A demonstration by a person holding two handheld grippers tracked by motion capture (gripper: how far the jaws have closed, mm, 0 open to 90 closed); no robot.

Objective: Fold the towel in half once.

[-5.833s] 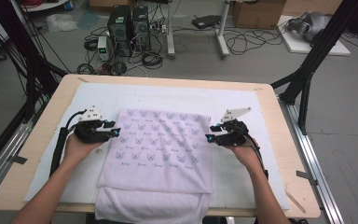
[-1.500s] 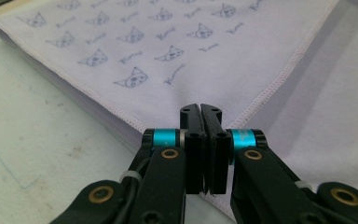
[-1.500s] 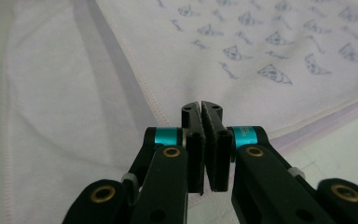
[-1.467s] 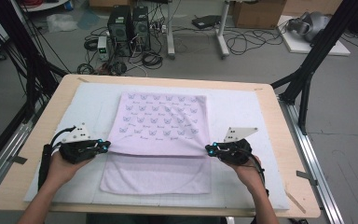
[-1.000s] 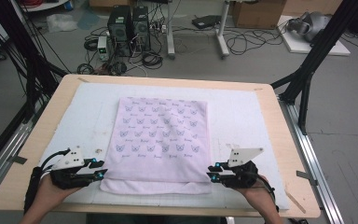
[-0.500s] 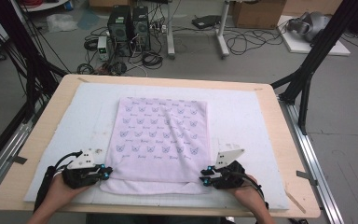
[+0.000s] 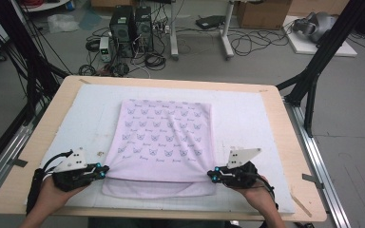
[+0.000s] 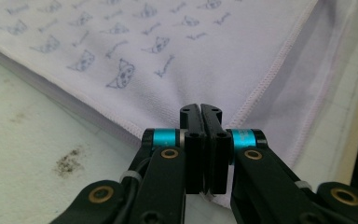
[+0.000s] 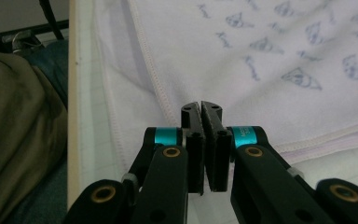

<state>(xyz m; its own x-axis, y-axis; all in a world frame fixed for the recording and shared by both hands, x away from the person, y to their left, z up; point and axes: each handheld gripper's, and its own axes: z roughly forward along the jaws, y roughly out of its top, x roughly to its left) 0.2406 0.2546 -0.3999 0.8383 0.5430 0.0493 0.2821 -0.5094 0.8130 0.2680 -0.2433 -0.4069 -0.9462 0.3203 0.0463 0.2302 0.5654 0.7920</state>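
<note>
— Where is the cloth (image 7: 166, 142) found, and how is it laid?

— It is spread on the white mat (image 7: 247, 118) near the middle of the table (image 7: 285, 142), folded so that a printed upper layer lies over a plain lower layer. The lower layer's hem is seen sticking out on the cloth's near side, close to the mat's near edge.

— How are the grippers placed against the cloth?

— The left gripper (image 7: 103, 171) is set at the cloth's near left corner, the right gripper (image 7: 211, 175) at its near right corner. Both are held low, pointing inward at the cloth.

— And the jaws?

— They have just been closing. In the left gripper view the jaws are pressed together with the stitched edge of the upper layer pinched between them (image 8: 200, 114); in the right gripper view the same is seen, fabric being nipped at the hem (image 9: 201, 112).

— What room is left around the cloth?

— Bare mat is left on the cloth's far side and, wider still, to its left and right. On the near side little is left before the table's edge.
</note>
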